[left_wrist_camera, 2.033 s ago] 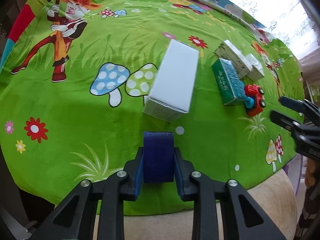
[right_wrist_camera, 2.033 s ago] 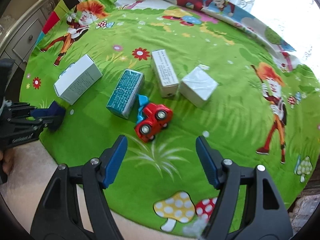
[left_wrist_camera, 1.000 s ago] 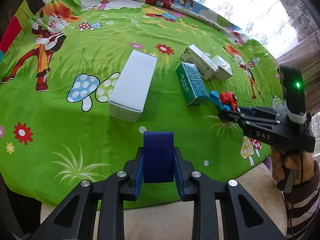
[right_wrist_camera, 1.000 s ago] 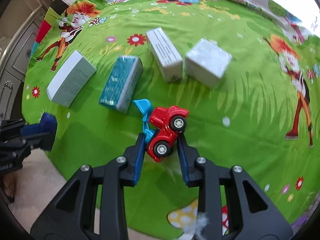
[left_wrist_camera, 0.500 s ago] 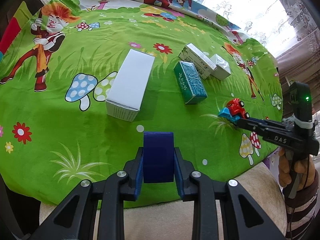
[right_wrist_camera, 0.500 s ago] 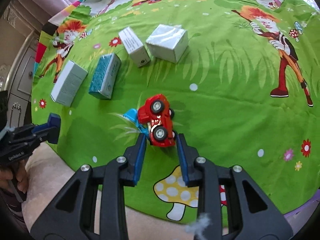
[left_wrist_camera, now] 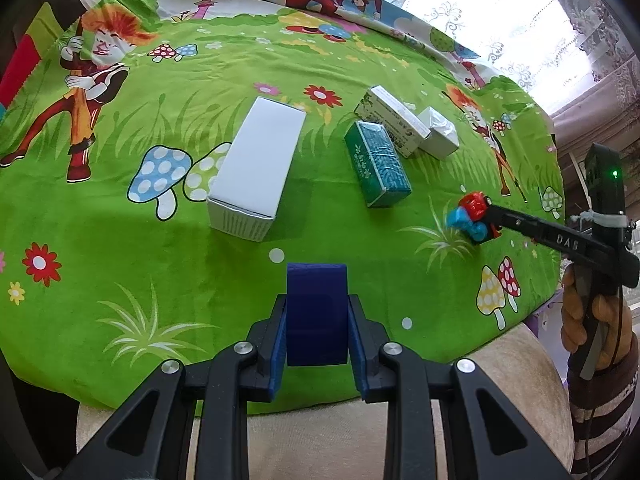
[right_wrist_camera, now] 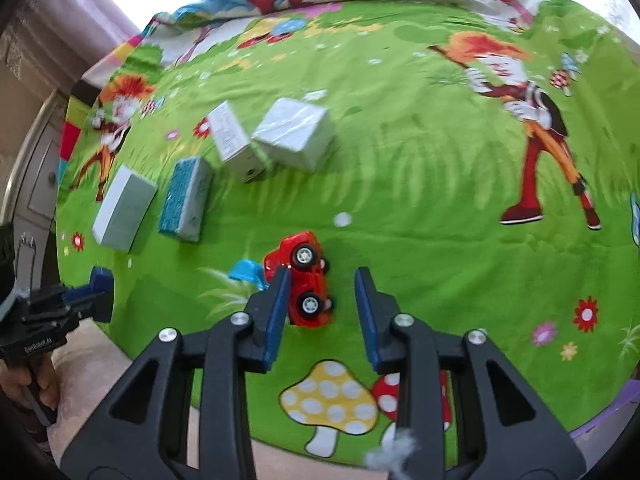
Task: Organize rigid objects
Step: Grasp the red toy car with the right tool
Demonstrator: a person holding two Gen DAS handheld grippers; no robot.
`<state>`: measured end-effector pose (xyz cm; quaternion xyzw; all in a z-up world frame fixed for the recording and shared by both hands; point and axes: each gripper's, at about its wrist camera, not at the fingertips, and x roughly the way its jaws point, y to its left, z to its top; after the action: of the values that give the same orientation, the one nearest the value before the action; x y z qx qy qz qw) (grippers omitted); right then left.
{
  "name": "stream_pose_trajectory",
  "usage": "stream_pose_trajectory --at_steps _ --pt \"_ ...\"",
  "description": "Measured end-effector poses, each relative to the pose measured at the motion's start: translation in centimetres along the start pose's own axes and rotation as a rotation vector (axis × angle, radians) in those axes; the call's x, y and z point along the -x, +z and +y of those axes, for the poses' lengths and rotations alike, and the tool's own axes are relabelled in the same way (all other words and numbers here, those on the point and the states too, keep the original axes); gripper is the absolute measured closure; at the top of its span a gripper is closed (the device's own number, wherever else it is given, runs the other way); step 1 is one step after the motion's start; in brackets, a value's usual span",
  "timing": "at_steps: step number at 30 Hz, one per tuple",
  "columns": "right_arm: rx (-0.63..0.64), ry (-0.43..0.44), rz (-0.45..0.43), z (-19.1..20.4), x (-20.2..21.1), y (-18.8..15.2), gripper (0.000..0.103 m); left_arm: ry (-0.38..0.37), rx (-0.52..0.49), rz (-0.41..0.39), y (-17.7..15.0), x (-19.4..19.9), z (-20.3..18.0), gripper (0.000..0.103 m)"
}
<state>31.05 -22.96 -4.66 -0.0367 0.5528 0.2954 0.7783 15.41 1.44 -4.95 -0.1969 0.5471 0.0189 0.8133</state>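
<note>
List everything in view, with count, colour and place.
cloth: 1, green with cartoon print, under everything
big box: 1, white, left of the row
green box: 1, green, middle of the row
printed box: 1, white, behind the green box
small box: 1, white, right end of the row
toy car: 1, red with a blue scoop, near edge of the cloth
block: 1, dark blue, in the left gripper
curtain: 1, white lace, behind
left gripper: black, blue pads, shut on the block
right gripper: black, blue pads, jaws opening around the car
</note>
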Motion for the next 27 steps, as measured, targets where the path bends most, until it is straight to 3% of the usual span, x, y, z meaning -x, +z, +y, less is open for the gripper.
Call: stream_pose_trajectory --at_steps 4,7,11,18,22,27 --pt "-0.055 -0.014 -0.022 -1.9 0.5 0.4 0.060 0.001 0.000 -0.001 0.0 0.0 0.0 0.075" --pt "-0.085 -0.086 -0.010 -3.2 0.4 0.3 0.060 -0.001 -0.001 0.001 0.0 0.0 0.0 0.075" --pt "-0.110 -0.058 -0.020 -4.0 1.1 -0.2 0.060 0.000 -0.002 0.003 0.0 0.0 -0.1 0.075" --pt "-0.016 -0.080 -0.068 -1.4 2.9 -0.9 0.060 -0.007 -0.008 0.003 0.0 0.0 -0.3 0.075" --pt "0.083 -0.147 -0.083 1.5 2.0 -0.3 0.060 -0.012 -0.018 -0.001 0.1 0.1 -0.6 0.075" --pt "0.105 -0.152 -0.078 2.3 0.9 0.1 0.060 -0.013 -0.019 -0.003 0.1 0.2 -0.6 0.075"
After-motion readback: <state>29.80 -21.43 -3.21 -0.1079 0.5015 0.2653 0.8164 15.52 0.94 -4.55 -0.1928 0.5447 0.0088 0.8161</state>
